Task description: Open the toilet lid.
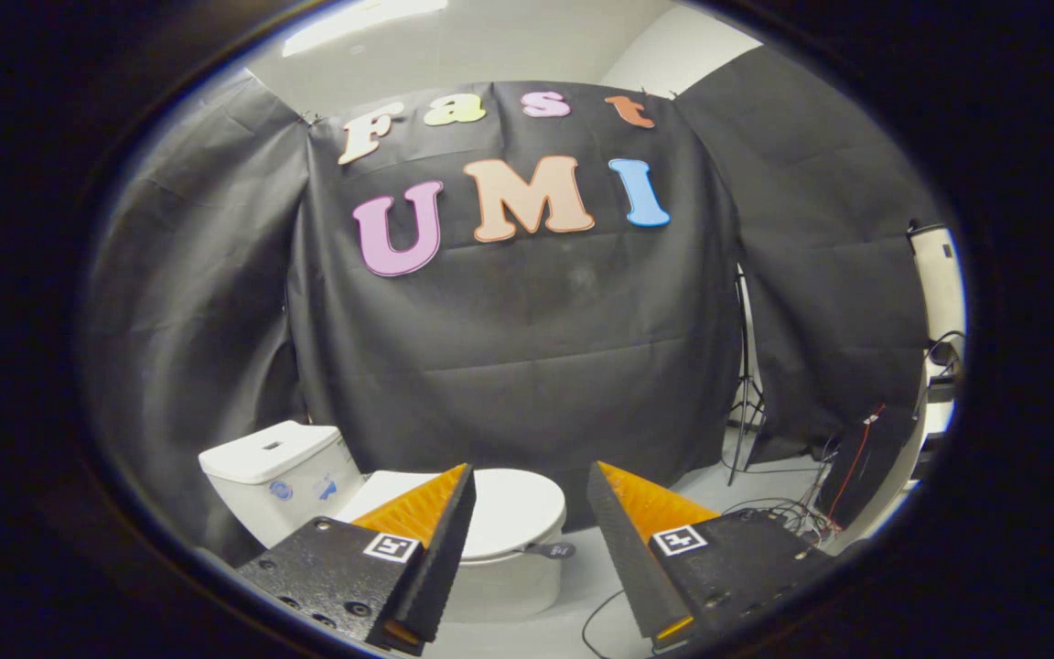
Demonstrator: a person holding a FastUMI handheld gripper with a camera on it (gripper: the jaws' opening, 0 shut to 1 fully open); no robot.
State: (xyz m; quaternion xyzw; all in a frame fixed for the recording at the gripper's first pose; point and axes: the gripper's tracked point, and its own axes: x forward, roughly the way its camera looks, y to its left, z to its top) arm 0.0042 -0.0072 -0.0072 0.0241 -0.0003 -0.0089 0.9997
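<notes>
1. The gripper (530,480) is nearest, its jaws spread wide apart and holding nothing.
2. Just beyond the fingers sits the white toilet (490,586), with the toilet lid (513,513) closed flat and showing in the gap beside the left finger.
3. A small dark tab (553,550) sticks out at the lid's front edge.
4. The tank (275,476) stands behind the bowl, to the left.
5. Farther right, cables (788,513) lie on the floor near a light stand (747,384).
6. Black cloth (527,366) backs the booth.
</notes>
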